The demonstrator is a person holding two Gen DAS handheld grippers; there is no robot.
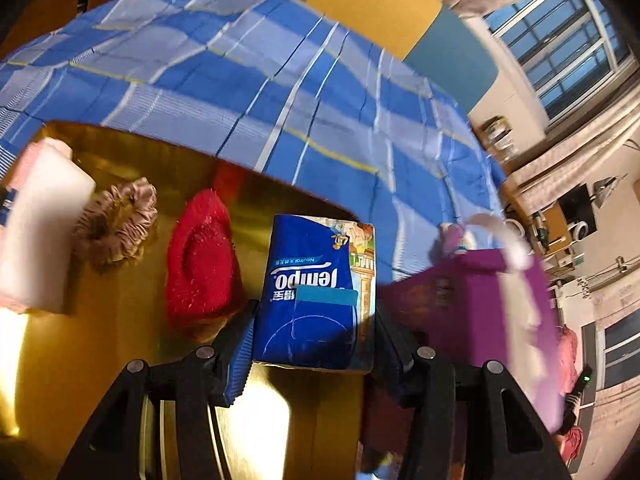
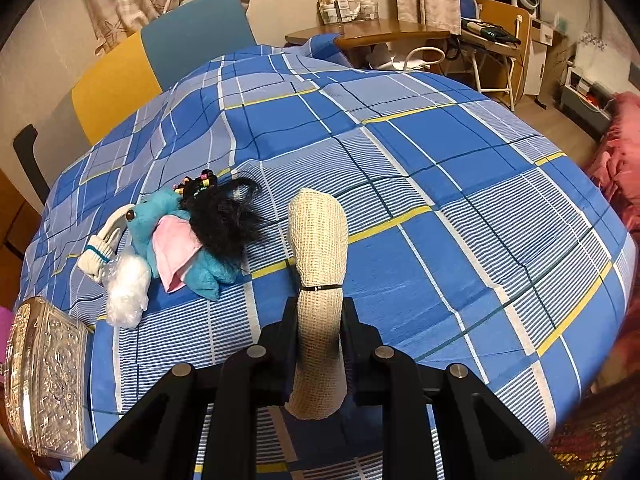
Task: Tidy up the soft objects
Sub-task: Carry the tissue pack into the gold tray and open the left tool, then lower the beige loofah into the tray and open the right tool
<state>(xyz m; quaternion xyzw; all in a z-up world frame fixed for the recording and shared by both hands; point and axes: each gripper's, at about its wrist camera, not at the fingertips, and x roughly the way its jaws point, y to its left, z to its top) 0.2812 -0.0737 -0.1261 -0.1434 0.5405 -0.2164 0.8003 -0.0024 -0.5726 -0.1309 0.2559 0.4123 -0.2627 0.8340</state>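
Observation:
In the left wrist view my left gripper (image 1: 314, 334) is shut on a blue Tempo tissue pack (image 1: 316, 280), its ribbed blue pads pressing on both sides. The pack hangs over a shiny gold tray (image 1: 120, 360). On the tray lie a white foam block (image 1: 40, 232), a pinkish-brown scrunchie (image 1: 116, 224) and a red fuzzy pad (image 1: 200, 260). In the right wrist view my right gripper (image 2: 320, 320) is shut on a beige mesh roll (image 2: 320, 264) tied with a black band, held above the blue checked bedcover (image 2: 440, 200).
On the bedcover at left lie a blue plush toy (image 2: 160, 224), a black wig (image 2: 228, 216), a white sock (image 2: 100, 248) and a white fluffy wad (image 2: 128, 292). An embossed silver box (image 2: 44, 380) sits at the bed's left edge. A purple bag (image 1: 480, 312) stands right of the tray.

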